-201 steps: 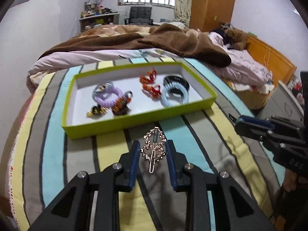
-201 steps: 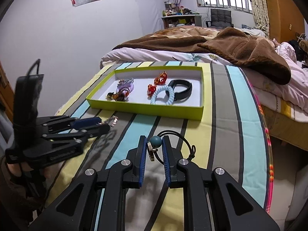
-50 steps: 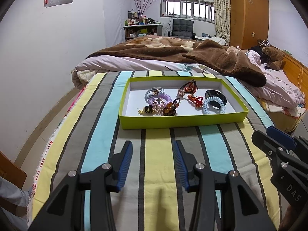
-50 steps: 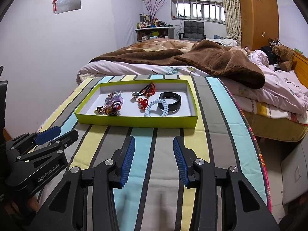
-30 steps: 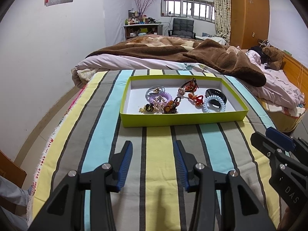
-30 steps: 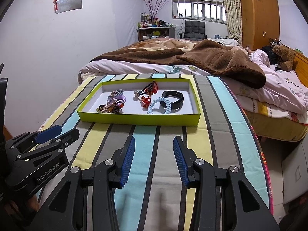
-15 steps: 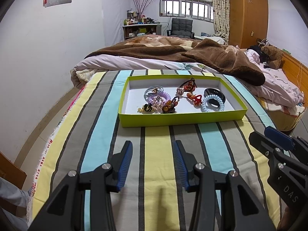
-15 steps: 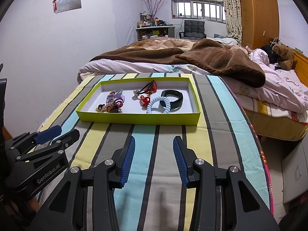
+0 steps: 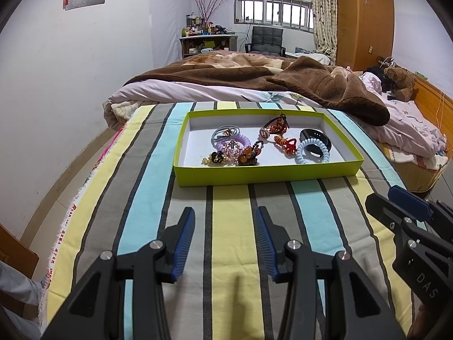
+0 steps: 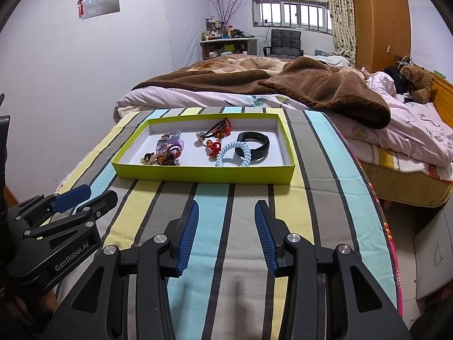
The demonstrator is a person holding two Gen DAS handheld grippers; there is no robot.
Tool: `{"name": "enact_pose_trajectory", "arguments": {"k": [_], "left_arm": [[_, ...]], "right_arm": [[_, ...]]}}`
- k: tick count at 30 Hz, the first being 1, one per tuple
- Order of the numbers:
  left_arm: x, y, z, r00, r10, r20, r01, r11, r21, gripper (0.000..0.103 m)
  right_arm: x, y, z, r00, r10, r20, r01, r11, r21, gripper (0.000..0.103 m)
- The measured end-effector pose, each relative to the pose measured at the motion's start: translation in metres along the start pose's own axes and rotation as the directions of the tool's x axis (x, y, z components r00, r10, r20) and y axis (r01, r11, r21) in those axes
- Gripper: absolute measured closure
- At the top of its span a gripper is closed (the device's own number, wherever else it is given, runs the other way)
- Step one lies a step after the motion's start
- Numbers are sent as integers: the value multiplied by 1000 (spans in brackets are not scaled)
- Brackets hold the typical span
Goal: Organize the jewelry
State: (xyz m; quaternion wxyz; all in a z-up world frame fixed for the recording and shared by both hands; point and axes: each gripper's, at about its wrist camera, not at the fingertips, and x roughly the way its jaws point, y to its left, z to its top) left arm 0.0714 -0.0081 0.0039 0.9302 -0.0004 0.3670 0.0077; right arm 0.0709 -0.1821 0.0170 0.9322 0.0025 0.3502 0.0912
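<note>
A lime-green tray (image 9: pixel 263 174) (image 10: pixel 198 176) with a white floor rests on the striped cloth. Inside it lie several pieces: a purple coil tie (image 9: pixel 232 141), a gold and amber cluster (image 9: pixel 226 155), red bead ties (image 9: pixel 284 141), a pale blue coil tie (image 9: pixel 312 151) (image 10: pixel 233 153) and a black band (image 9: pixel 317 136) (image 10: pixel 254 144). My left gripper (image 9: pixel 225 223) hovers open over the cloth, well short of the tray, with nothing between its blue pads. My right gripper (image 10: pixel 225 215) is likewise open and empty, and it also shows at the right edge of the left wrist view (image 9: pixel 402 209).
The striped cloth (image 9: pixel 141 192) covers a surface that drops off at the left and right sides. Behind the tray lies a bed with a brown blanket (image 9: pixel 283 79). A teddy bear (image 9: pixel 402 80), a wardrobe (image 9: pixel 363 19) and a desk chair (image 9: pixel 266 39) stand further back.
Over the last second nothing has visibly changed. Several seconds ago the left gripper stood around a gold hair clip and the right around a beaded tie on the cloth; both are now empty.
</note>
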Motion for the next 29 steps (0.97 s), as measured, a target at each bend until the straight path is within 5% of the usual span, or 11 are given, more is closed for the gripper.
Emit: {"name": "enact_pose_trajectory", "arguments": {"k": [29], "left_arm": [[1,1,-3,1000,-14,-6,14,1000,-6,57]], "right_arm": [[3,0,-2,1000,-2,-5,2,1000,7,61]]}}
